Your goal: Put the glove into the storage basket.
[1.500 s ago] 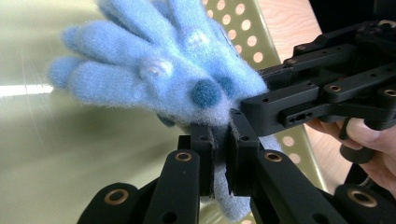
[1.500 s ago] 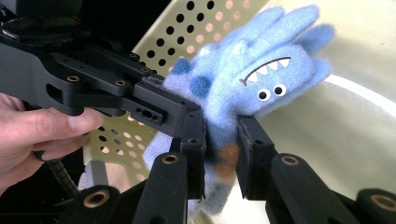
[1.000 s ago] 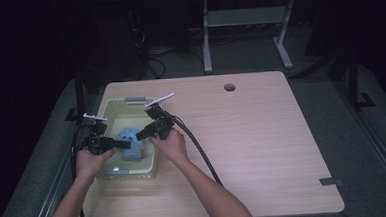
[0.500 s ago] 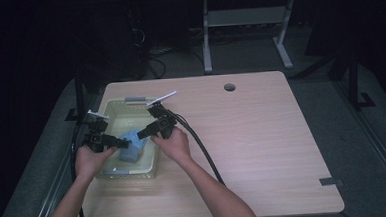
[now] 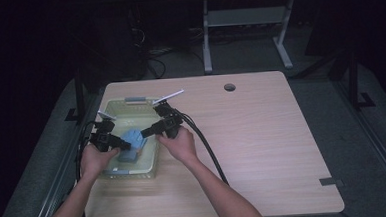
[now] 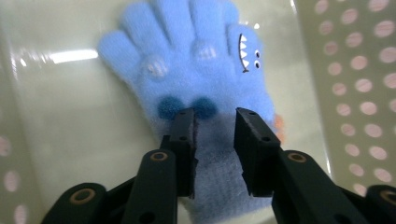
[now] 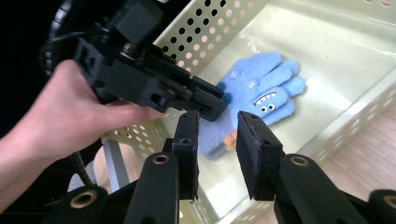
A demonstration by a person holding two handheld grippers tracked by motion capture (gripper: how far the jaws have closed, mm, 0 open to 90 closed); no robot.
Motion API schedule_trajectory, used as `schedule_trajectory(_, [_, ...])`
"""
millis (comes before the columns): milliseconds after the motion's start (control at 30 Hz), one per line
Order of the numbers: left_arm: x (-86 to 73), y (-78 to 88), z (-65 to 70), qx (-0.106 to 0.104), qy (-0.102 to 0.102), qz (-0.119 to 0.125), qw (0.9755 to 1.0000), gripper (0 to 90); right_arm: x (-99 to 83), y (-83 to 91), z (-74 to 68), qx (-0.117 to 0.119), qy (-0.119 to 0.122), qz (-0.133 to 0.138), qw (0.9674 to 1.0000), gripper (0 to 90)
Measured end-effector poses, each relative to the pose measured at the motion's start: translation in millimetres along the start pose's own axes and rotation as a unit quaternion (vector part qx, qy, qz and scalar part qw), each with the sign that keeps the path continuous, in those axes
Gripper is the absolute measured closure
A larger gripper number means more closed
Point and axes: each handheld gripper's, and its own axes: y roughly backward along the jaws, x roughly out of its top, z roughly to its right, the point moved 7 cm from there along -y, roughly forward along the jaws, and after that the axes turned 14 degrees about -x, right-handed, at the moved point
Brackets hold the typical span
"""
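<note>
Blue knitted glove (image 6: 205,84), decorated with a shark-like face of white teeth and small eyes, lying flat on the floor of a pale green perforated basket (image 5: 112,108) that stands at the left part of the wooden surface (image 5: 263,150). In the left gripper view the glove's fingers point away from the camera and its ribbed cuff lies between the two black jaws of the left tongs (image 6: 215,135); these jaws have just been closing, yet they stand spread, one to each side of the cuff, and a gap shows between each pad and the wool. An orange patch peeks out at the glove's edge beside the cuff. The right tongs (image 7: 217,140) hang above the basket's near wall with jaws parted and nothing between them; beyond them, in the right gripper view, the person's left hand (image 7: 70,112) carries the left tongs down over the cuff. In the high view both forearms enter from below, and both tongs meet over the basket, with black cables trailing back across the surface.
</note>
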Motion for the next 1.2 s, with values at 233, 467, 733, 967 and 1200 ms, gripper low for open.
schedule_trajectory(233, [6.5,16.9,15.7,-0.027,-0.021,0.048,0.9983,63.5,-3.6,10.9,4.1,0.005,-0.009,0.012,0.9999,66.5])
schedule_trajectory(467, [10.1,25.7,27.9,-0.055,-0.030,0.073,0.9954,60.7,-2.9,20.2,6.3,0.012,-0.010,0.021,0.9997,64.3])
schedule_trajectory(733, [14.6,30.6,38.8,-0.074,-0.036,0.093,0.9922,58.3,-2.6,32.5,18.0,0.015,-0.018,0.031,0.9993,61.3])
schedule_trajectory(967, [16.7,32.4,46.3,-0.078,-0.042,0.104,0.9906,54.7,-1.6,44.5,25.6,0.017,-0.032,0.041,0.9985,58.9])
schedule_trajectory(1200, [20.1,36.3,58.3,-0.085,-0.056,0.116,0.9880,52.6,-2.7,53.1,32.3,0.017,-0.034,0.045,0.9983,57.0])
